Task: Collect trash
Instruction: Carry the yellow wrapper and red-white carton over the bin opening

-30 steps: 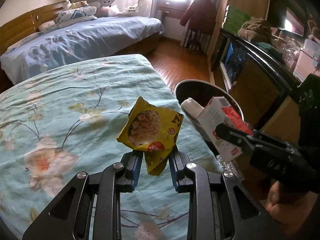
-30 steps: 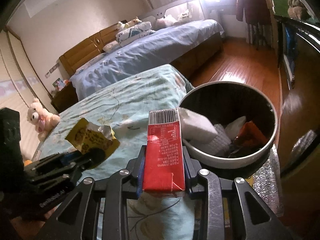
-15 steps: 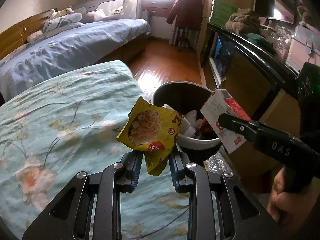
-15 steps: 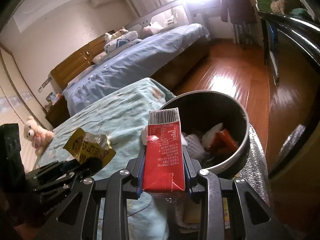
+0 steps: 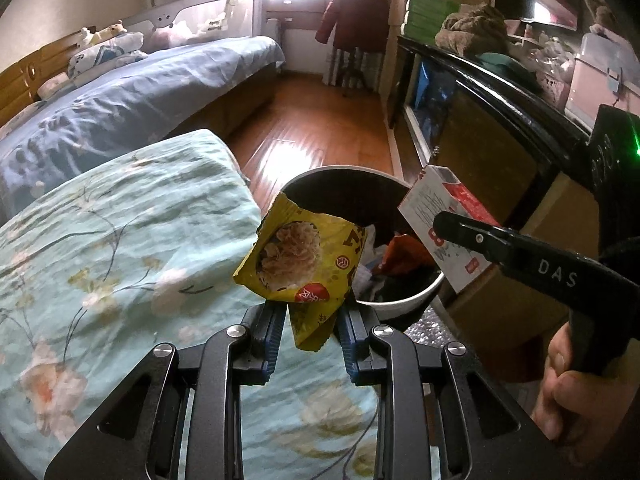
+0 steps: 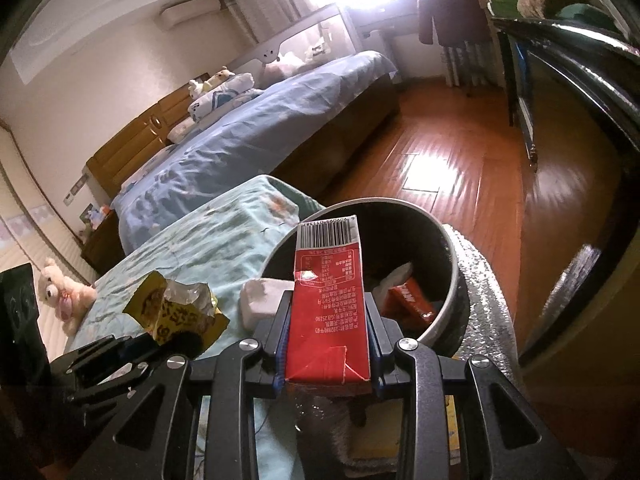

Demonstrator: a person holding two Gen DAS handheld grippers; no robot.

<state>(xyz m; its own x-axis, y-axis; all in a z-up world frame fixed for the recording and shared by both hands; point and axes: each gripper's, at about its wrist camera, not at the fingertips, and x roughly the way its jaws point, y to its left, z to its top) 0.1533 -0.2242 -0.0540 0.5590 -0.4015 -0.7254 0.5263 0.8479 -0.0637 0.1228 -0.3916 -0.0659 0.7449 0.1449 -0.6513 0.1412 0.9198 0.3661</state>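
**Left wrist view and right wrist view: two pieces of trash held near the bin**

Left wrist view, from left to right: a bed cover in light green with flowers fills the left part. In the middle, the left gripper has its two fingers pressed together on the lower corner of a yellow snack wrapper, which stands up crumpled above the fingertips. Behind the wrapper is a round trash bin with a dark inside; it stands on the floor just beside the edge of the bed cover, and some paper and a red packet lie in it. On the right, the right gripper comes in from the side and holds a red and white carton, tilted, above the right rim of the bin. A hand is at the lower right, around the handle.

Right wrist view, from left to right: a teddy bear sits at the far left. Next comes the left gripper with the yellow snack wrapper over the bed cover. In the middle, the right gripper is clamped on both sides of the red and white carton, which stands upright with the barcode at its top end. The trash bin is directly behind the carton, and the red packet shows inside it. A wooden floor lies at the right.
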